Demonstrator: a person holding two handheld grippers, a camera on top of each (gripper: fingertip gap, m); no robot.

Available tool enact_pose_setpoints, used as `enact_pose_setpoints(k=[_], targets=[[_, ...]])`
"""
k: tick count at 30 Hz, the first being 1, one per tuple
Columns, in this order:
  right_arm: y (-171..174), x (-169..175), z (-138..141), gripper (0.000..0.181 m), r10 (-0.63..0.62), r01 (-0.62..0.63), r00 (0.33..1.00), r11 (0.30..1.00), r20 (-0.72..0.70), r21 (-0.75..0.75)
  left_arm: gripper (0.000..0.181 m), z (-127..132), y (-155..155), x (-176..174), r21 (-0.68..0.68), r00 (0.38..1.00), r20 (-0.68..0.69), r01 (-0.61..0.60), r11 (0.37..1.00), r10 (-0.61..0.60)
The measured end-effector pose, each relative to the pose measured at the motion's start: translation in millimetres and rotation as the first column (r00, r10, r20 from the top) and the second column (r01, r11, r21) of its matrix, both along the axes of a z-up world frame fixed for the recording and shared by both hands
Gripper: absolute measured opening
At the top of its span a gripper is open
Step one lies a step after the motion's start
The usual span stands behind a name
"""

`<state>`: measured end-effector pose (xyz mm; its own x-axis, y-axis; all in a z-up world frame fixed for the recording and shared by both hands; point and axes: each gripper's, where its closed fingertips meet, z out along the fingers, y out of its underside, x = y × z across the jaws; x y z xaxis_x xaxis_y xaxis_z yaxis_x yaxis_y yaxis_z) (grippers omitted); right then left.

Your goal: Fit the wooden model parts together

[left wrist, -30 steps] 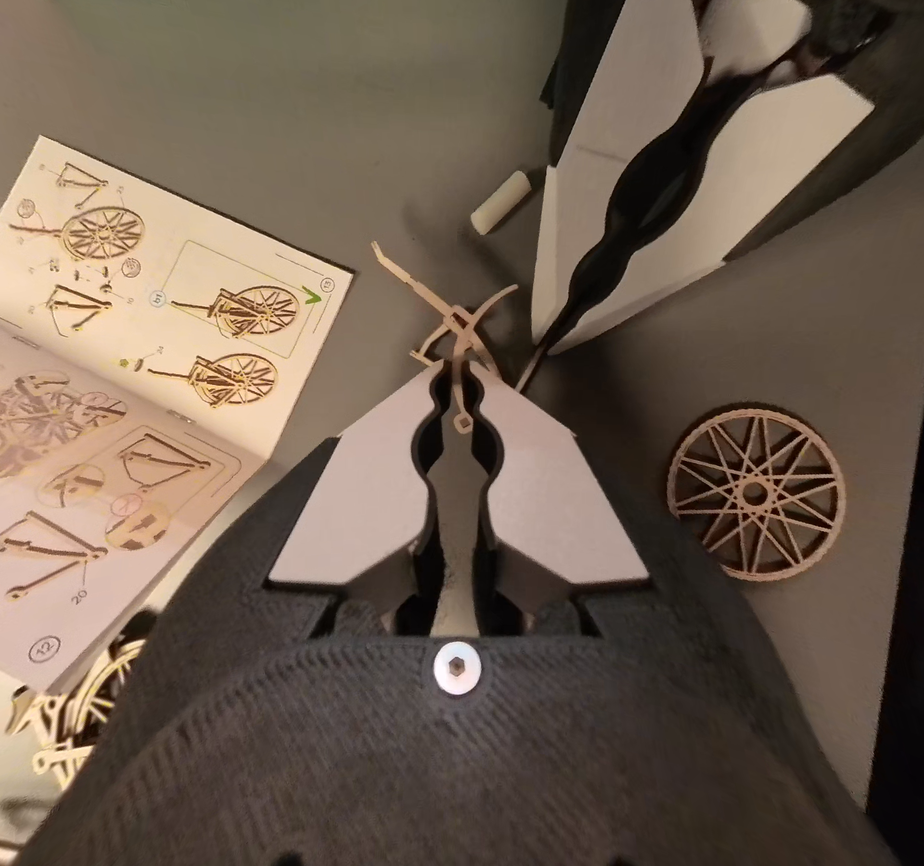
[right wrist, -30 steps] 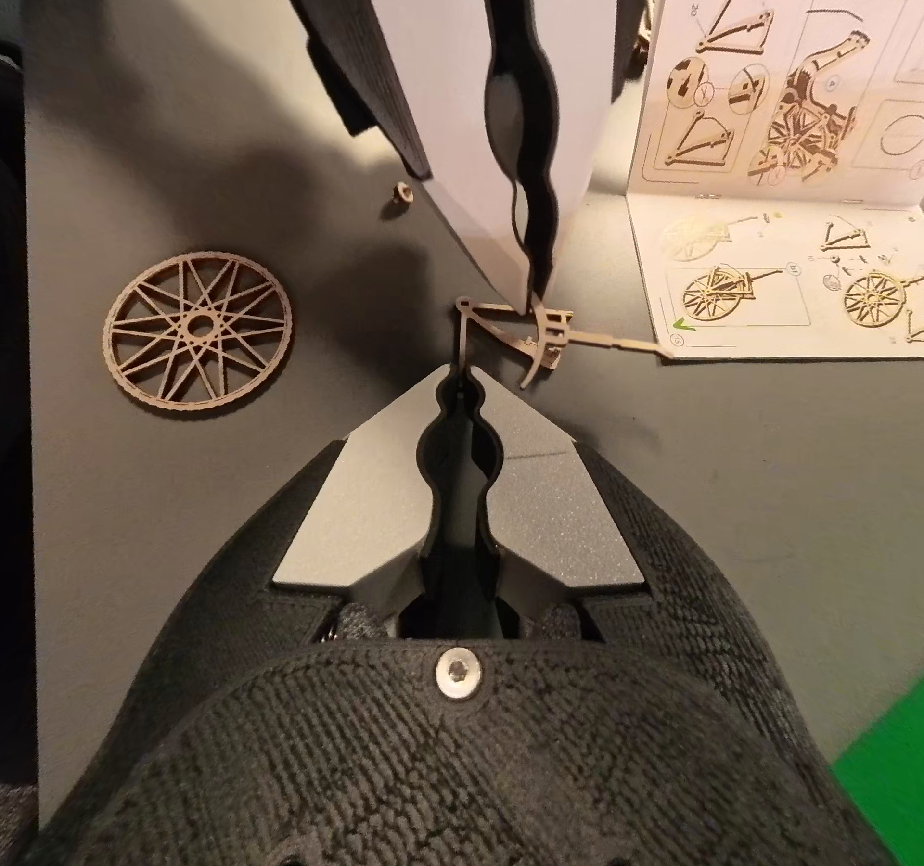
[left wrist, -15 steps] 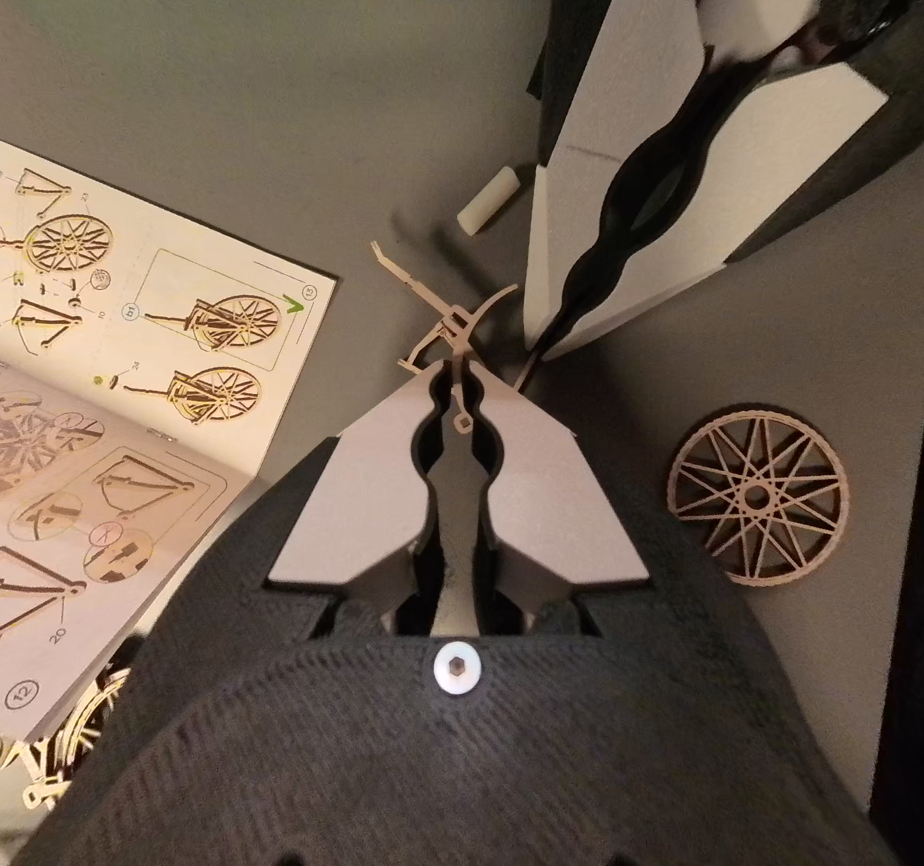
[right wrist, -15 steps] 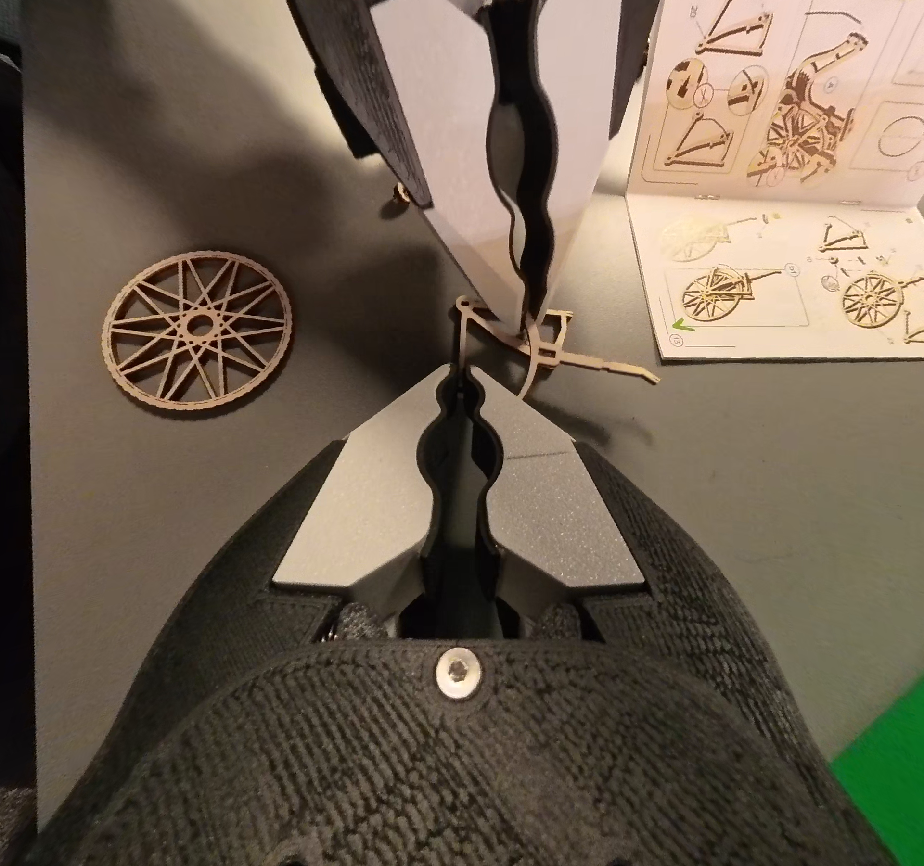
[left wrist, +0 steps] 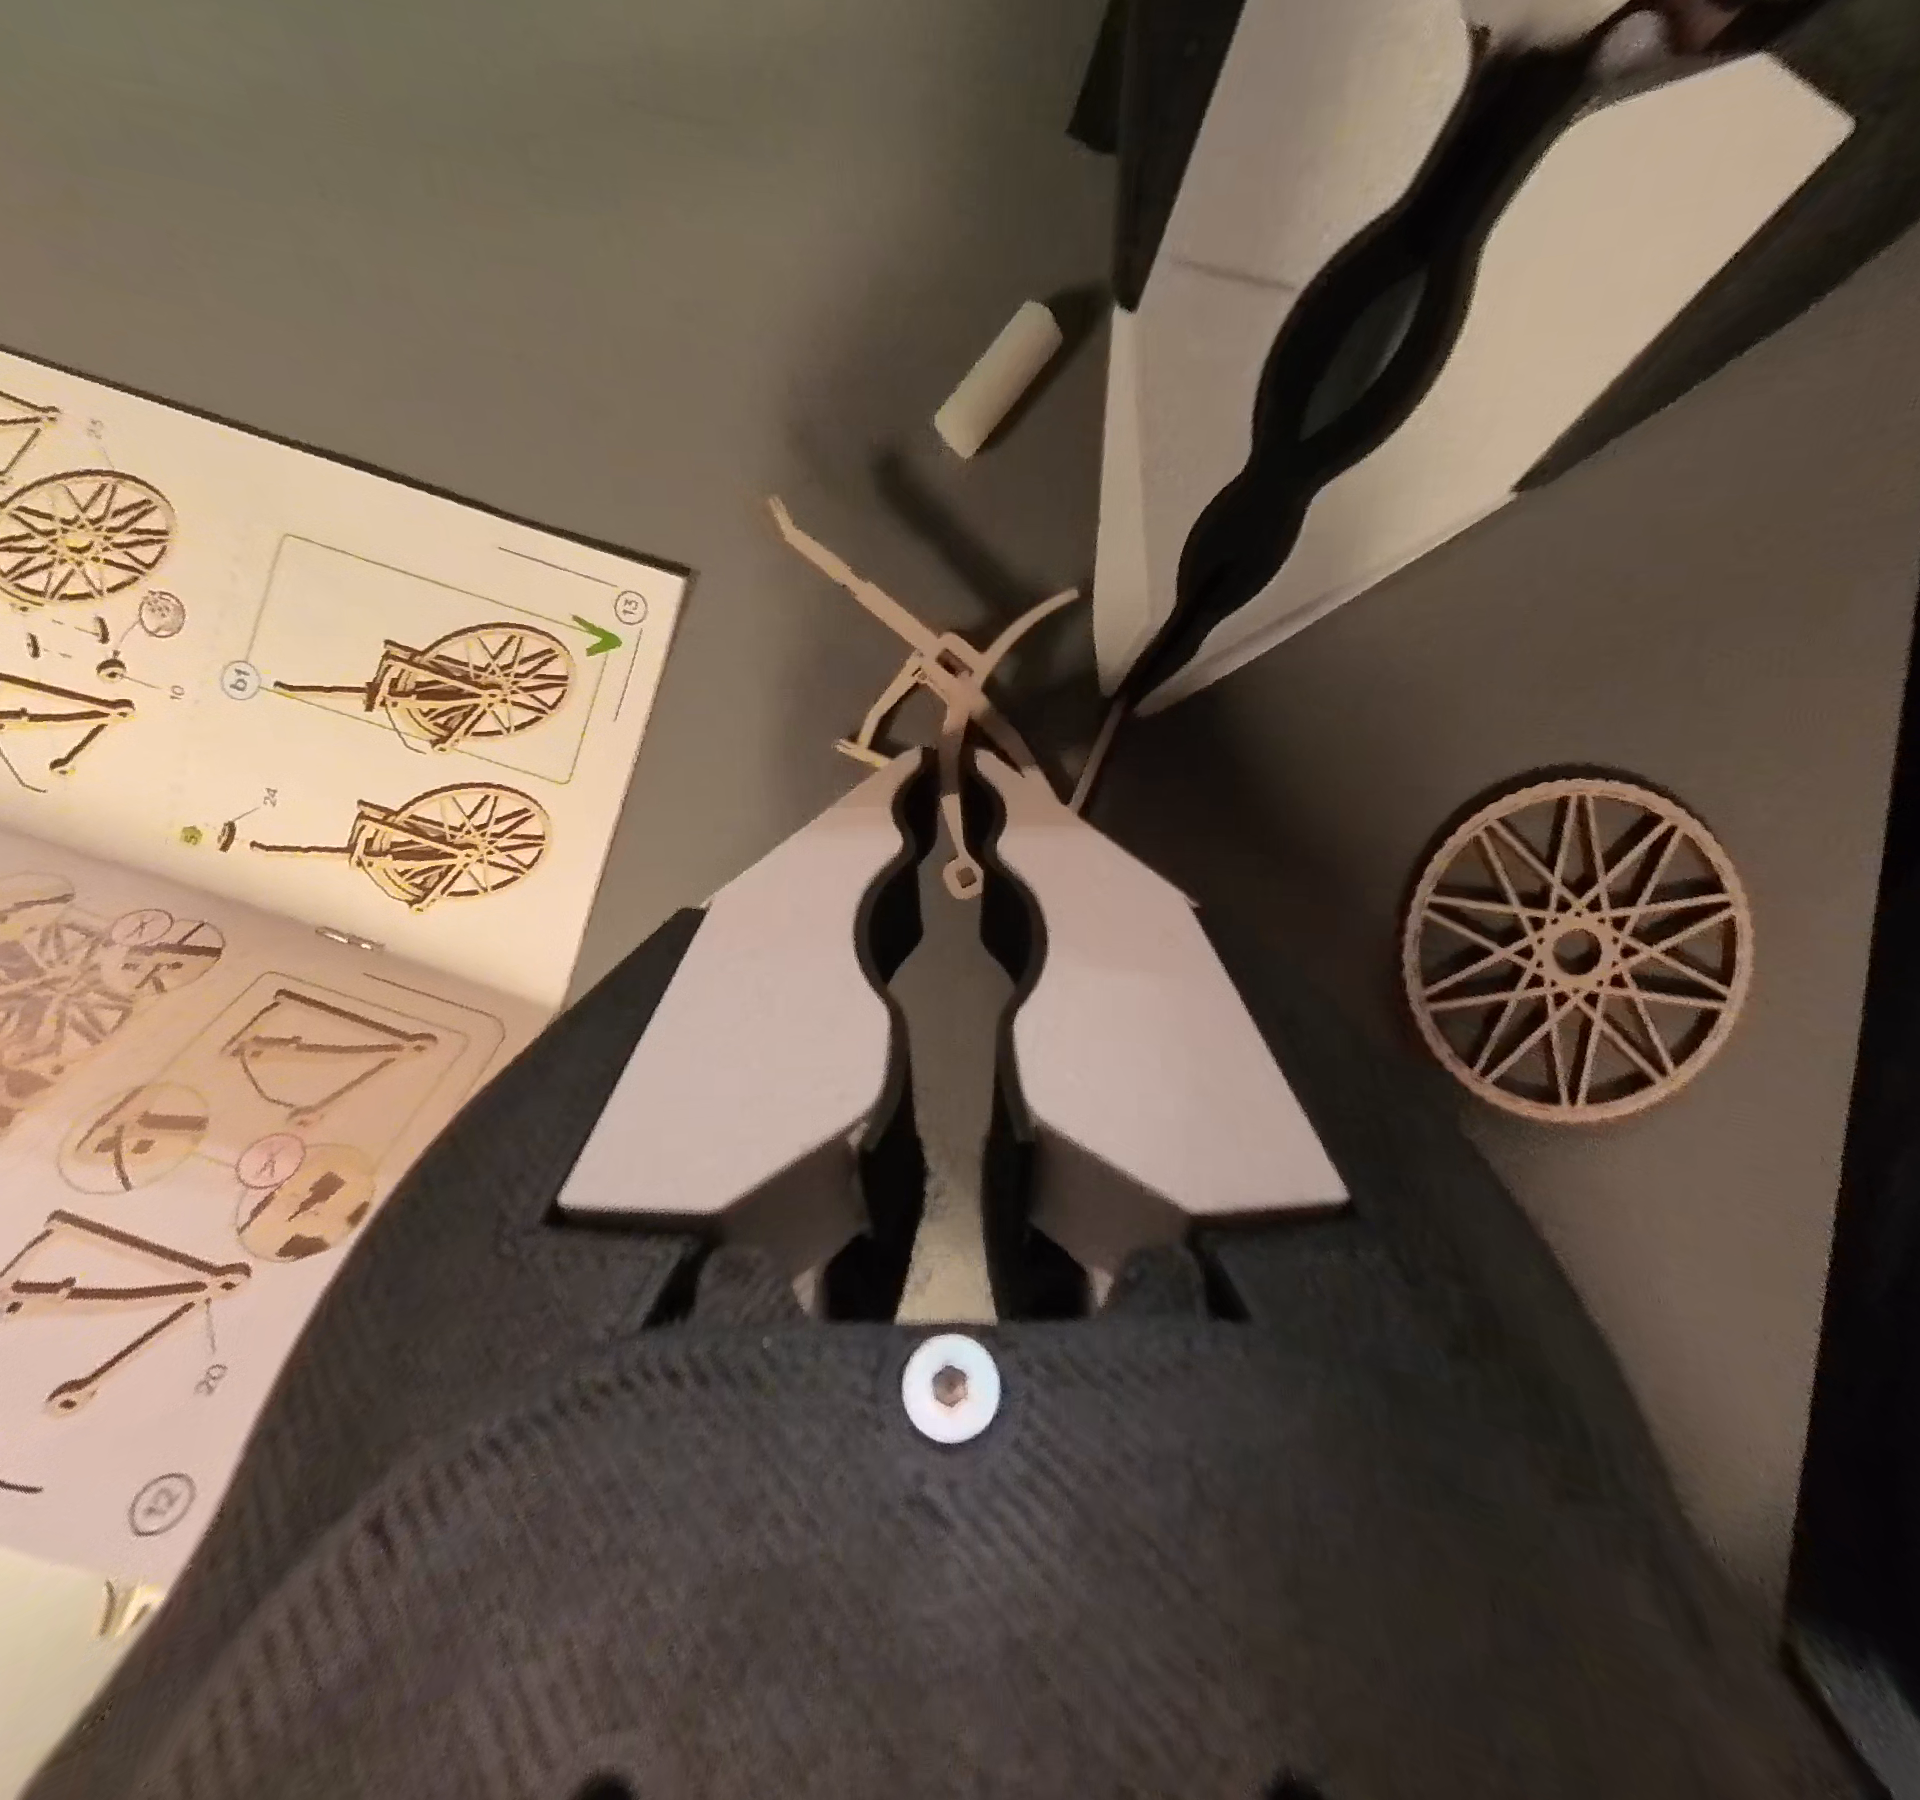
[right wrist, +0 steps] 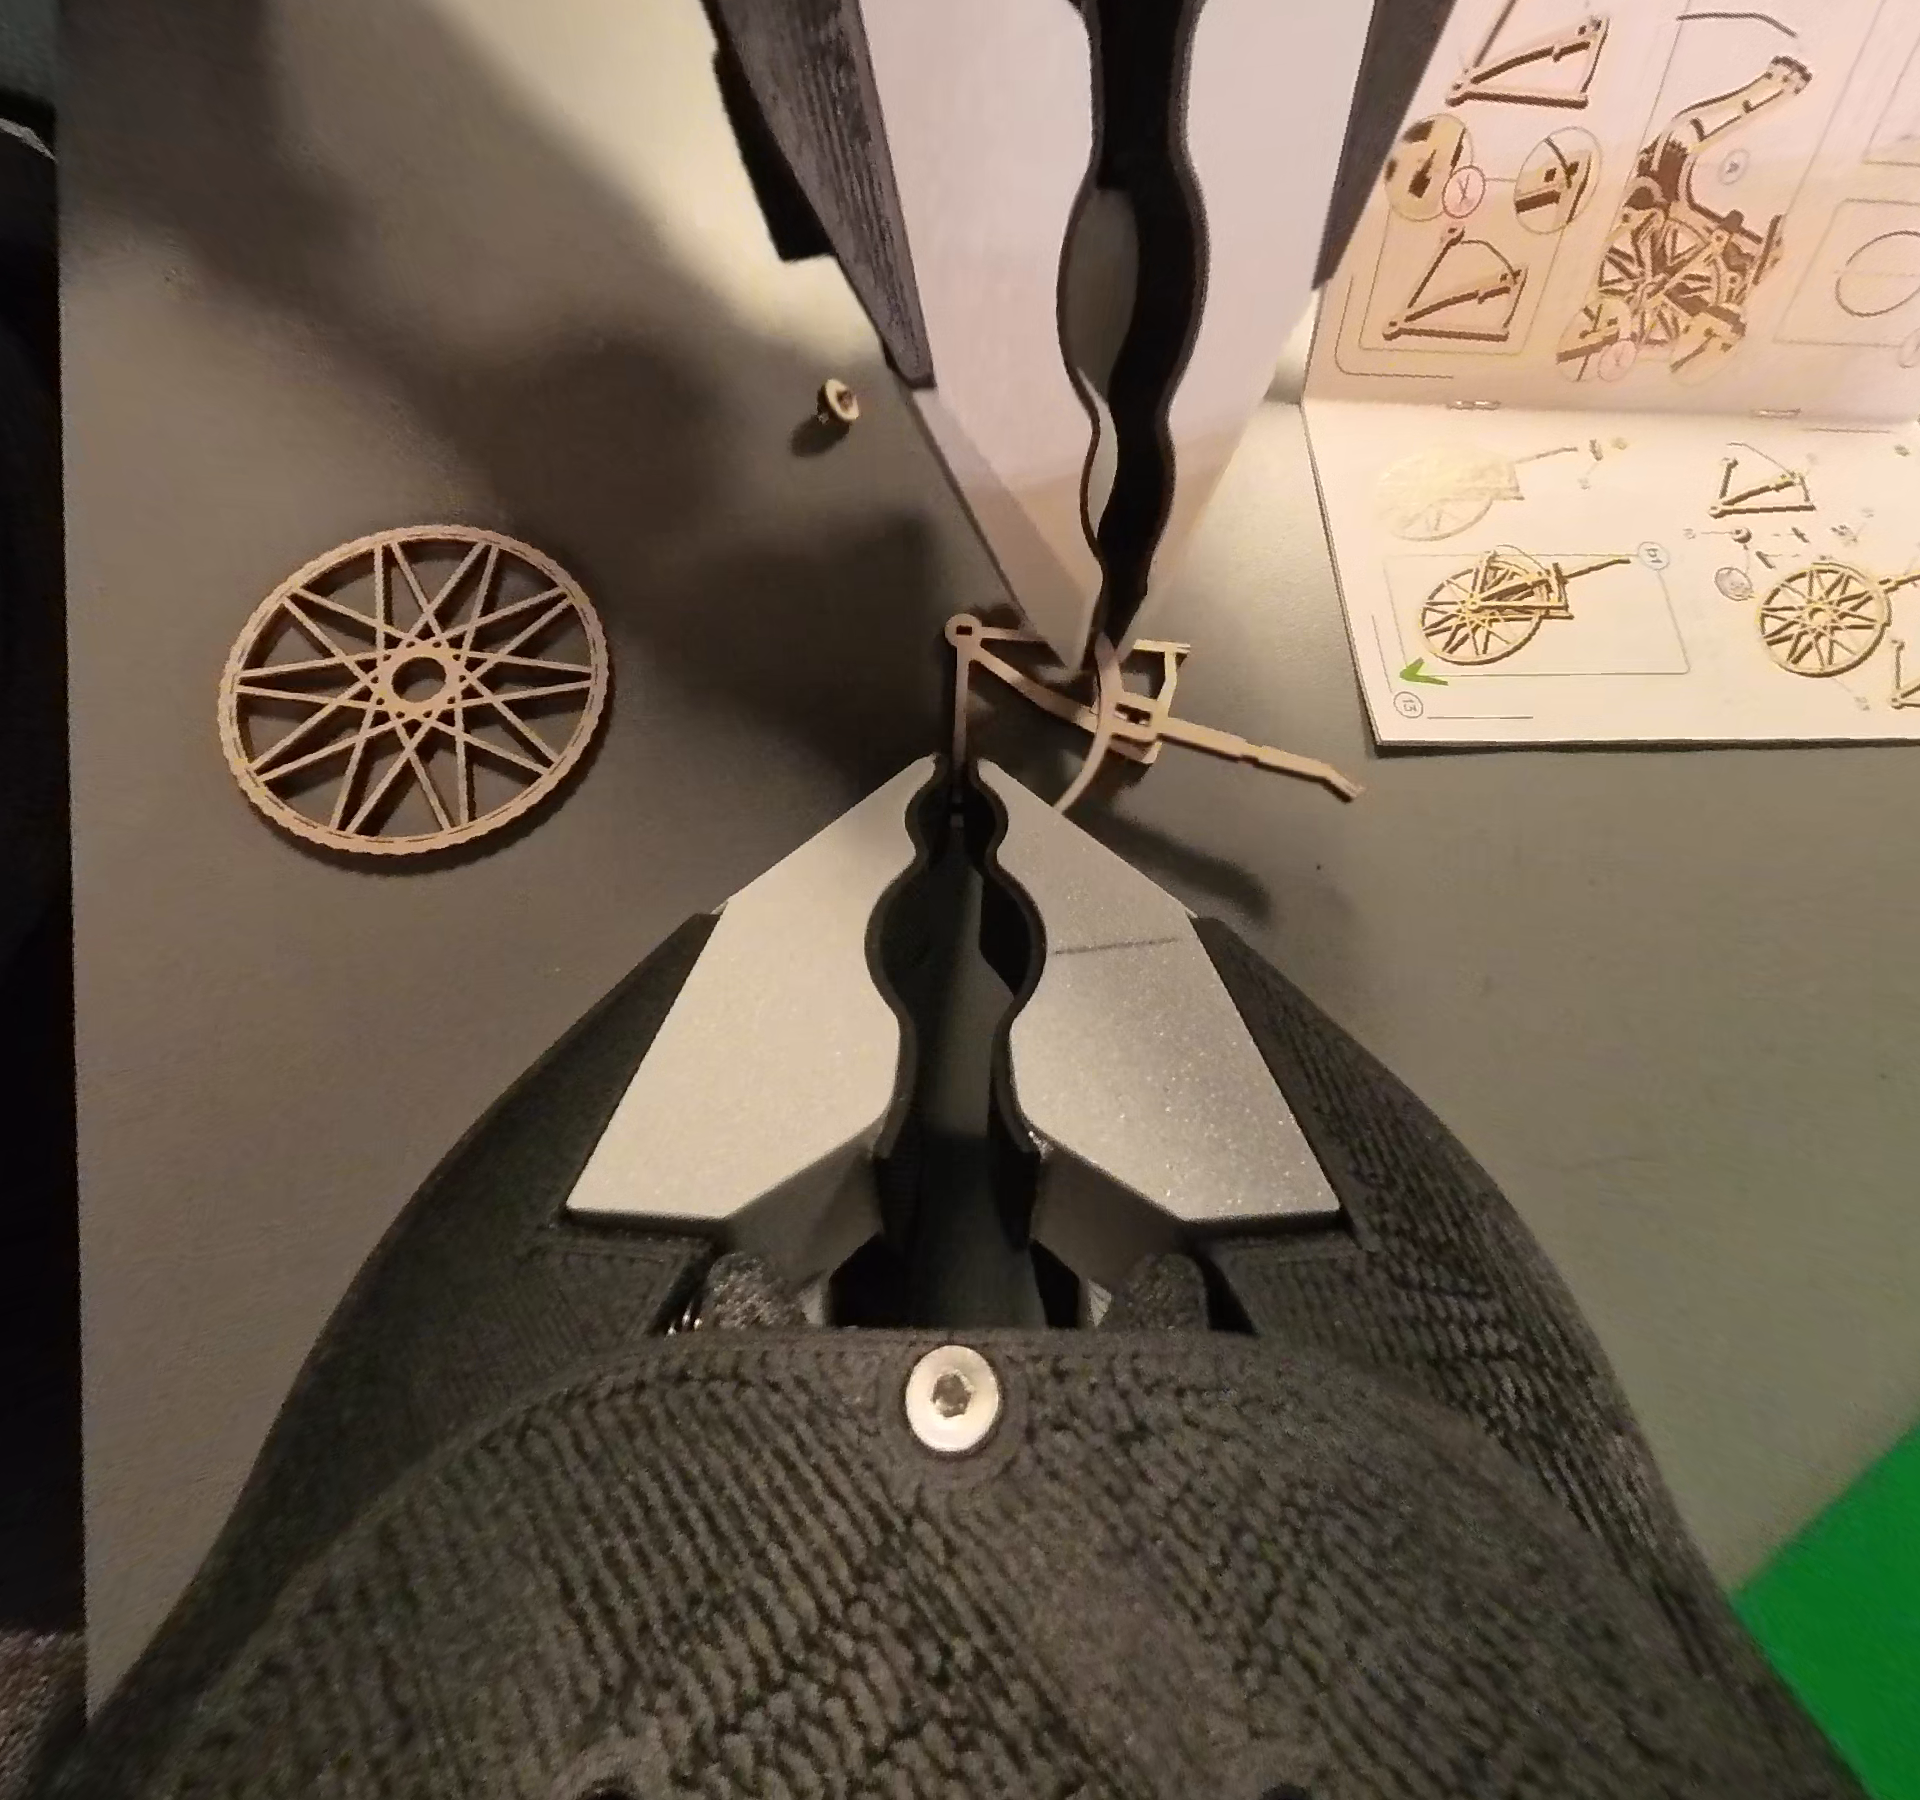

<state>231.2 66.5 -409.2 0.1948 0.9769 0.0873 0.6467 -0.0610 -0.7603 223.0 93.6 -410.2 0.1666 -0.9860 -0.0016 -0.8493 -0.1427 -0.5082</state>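
A thin wooden frame part point(left wrist: 940, 659) with a long arm and a curved rib is held just above the grey table between both grippers. My left gripper point(left wrist: 951, 763) is shut on one of its struts, whose square-holed end shows between the fingers. My right gripper point(right wrist: 956, 763) is shut on a thin strut at the frame's point(right wrist: 1132, 711) other corner. Each gripper shows across from the other: the right gripper point(left wrist: 1127, 701) in the left wrist view, the left gripper point(right wrist: 1096, 644) in the right wrist view. A spoked wooden wheel point(left wrist: 1579, 945) lies flat nearby and also shows in the right wrist view point(right wrist: 414, 680).
An open instruction booklet point(left wrist: 312, 763) lies beside the frame, also in the right wrist view point(right wrist: 1621, 503). A small white cylinder point(left wrist: 997, 391) and a small wooden ring point(right wrist: 837, 397) lie loose on the table. A green surface point(right wrist: 1849, 1594) borders the table. Less than 4 cm separates the two grippers' tips. The spoked wooden wheel point(left wrist: 1579, 945) is about 10 cm from my right fingertips. My right wrist view point(right wrist: 418, 683) looks at it from another angle.
The left gripper has tilted and drawn nearer the table. The frame has turned a little, so its long arm now points lower. Both grippers keep their hold.
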Motion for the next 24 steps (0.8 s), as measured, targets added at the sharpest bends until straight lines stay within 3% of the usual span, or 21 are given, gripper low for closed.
enact_pose_setpoints(k=[20,24], targets=[[0,0,0,0.000,-0.001,0.001,1.000,1.000,-0.006,-0.016,0.003,-1,4,1,-0.067,0.978,-0.147,0.142,0.988,-0.150],[-2,1,26,0.007,0.020,-0.024,0.984,0.999,-0.179,-0.021,0.003,0,7,0,-0.060,0.978,-0.149,0.138,0.989,-0.146]])
